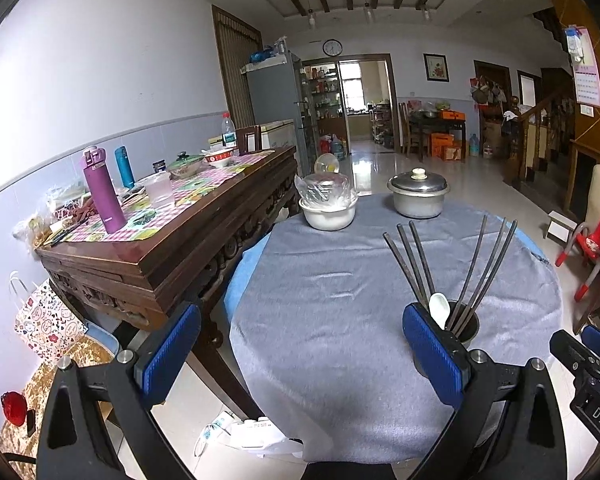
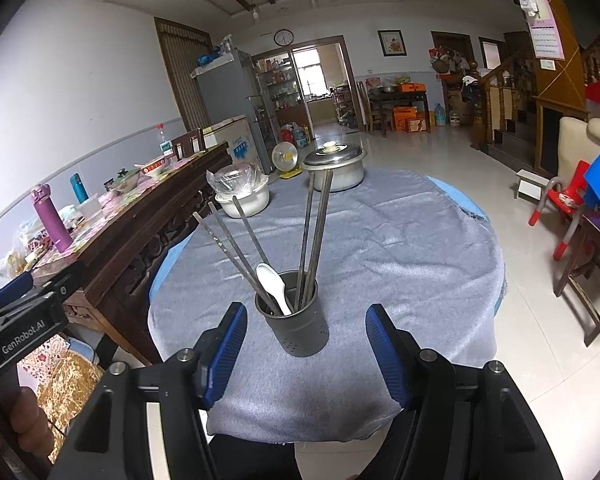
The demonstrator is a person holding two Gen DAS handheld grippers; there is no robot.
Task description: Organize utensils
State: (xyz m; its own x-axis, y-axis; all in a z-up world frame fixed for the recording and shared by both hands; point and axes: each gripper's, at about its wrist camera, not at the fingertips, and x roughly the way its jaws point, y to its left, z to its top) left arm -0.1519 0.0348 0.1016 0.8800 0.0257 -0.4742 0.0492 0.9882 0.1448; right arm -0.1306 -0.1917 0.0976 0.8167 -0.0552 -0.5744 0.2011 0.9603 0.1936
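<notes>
A dark perforated utensil holder [image 2: 296,328] stands upright on the grey tablecloth [image 2: 400,264], near the table's front edge. Several dark chopsticks [image 2: 314,232] and a white spoon [image 2: 274,286] stick out of it. My right gripper [image 2: 306,309] is open with the holder between its blue pads [image 2: 228,348], and a gap shows on each side. In the left wrist view the holder [image 1: 468,326] sits just behind the right pad [image 1: 434,354]. My left gripper [image 1: 302,309] is open over bare cloth with nothing between its fingers. The chopsticks [image 1: 478,272] fan out in two bunches.
A white bowl under a plastic bag [image 1: 328,208] and a lidded metal pot [image 1: 418,196] stand at the table's far side. A cluttered wooden sideboard [image 1: 172,240] adjoins the table on the left. A red chair [image 2: 560,208] stands to the right.
</notes>
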